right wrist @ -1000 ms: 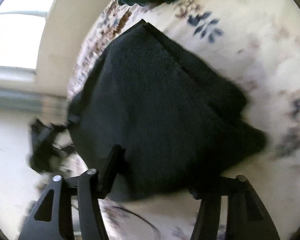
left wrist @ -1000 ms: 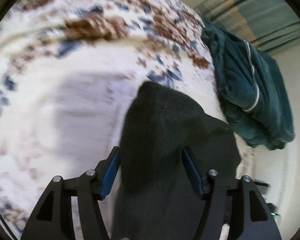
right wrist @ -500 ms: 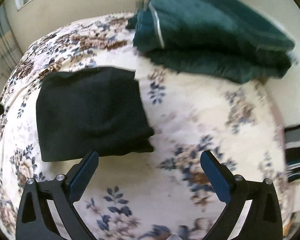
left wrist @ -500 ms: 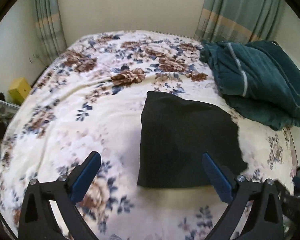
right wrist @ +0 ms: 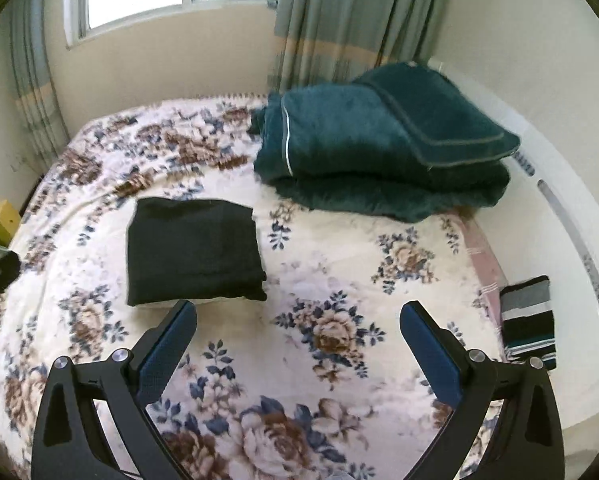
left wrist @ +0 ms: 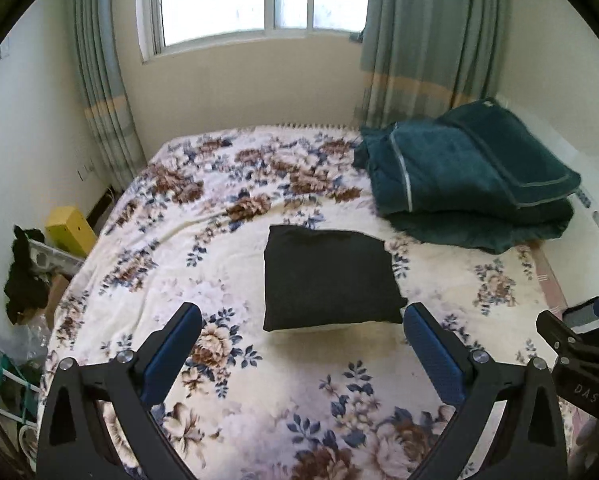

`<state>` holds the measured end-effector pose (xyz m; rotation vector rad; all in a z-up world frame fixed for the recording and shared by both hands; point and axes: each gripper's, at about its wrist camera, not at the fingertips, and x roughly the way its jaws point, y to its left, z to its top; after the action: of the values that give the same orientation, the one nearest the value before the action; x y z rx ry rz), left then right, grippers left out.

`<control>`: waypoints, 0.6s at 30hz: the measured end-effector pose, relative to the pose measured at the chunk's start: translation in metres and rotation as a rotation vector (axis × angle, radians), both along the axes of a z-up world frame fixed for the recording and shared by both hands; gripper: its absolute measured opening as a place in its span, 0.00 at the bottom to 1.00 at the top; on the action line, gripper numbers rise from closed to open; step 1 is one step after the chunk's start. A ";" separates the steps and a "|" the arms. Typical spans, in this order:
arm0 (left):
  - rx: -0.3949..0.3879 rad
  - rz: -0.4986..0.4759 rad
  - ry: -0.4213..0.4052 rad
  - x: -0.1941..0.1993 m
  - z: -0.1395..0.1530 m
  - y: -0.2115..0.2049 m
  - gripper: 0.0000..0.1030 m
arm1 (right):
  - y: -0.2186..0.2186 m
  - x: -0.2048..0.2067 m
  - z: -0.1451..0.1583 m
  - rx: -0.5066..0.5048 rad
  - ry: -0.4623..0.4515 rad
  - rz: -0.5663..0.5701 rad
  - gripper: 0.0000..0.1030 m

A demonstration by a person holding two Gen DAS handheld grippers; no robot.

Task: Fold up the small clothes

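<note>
A black garment (left wrist: 327, 276) lies folded into a neat rectangle on the flowered bedspread (left wrist: 203, 264); it also shows in the right wrist view (right wrist: 193, 250). My left gripper (left wrist: 301, 328) is open and empty, held back above the bed in front of the garment. My right gripper (right wrist: 297, 322) is open and empty, to the right of the garment and apart from it. Part of the right gripper (left wrist: 579, 360) shows at the right edge of the left wrist view.
A folded teal blanket (left wrist: 467, 184) lies at the bed's far right, also in the right wrist view (right wrist: 379, 144). A striped folded cloth (right wrist: 529, 322) sits at the bed's right edge. A yellow box (left wrist: 69, 228) and clutter stand left of the bed. Window and curtains are behind.
Both grippers let go of the black garment, opened wide and pulled back and up from it. The garment now lies folded on the bed.
</note>
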<state>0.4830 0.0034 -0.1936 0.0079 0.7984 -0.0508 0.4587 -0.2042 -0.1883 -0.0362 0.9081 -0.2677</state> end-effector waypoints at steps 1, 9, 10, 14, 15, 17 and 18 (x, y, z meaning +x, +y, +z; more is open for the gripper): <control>-0.006 -0.007 -0.019 -0.014 0.014 -0.002 1.00 | 0.000 -0.013 0.015 -0.003 -0.014 0.002 1.00; -0.020 0.002 -0.116 -0.095 0.084 -0.010 1.00 | -0.003 -0.118 0.123 0.007 -0.144 0.033 1.00; -0.028 0.006 -0.126 -0.106 0.090 -0.011 1.00 | -0.003 -0.131 0.135 0.002 -0.160 0.038 1.00; -0.052 0.009 -0.152 -0.139 0.110 -0.012 1.00 | -0.002 -0.170 0.168 0.000 -0.204 0.061 1.00; -0.054 0.009 -0.156 -0.147 0.114 -0.012 1.00 | -0.002 -0.179 0.175 0.004 -0.210 0.069 1.00; -0.051 0.010 -0.166 -0.159 0.121 -0.015 1.00 | -0.001 -0.196 0.186 0.011 -0.220 0.080 1.00; -0.053 0.005 -0.170 -0.164 0.123 -0.016 1.00 | -0.001 -0.206 0.193 0.013 -0.229 0.085 1.00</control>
<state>0.3193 -0.0125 -0.0706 -0.0397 0.6266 -0.0658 0.2530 -0.2048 0.0045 -0.0312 0.6792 -0.1822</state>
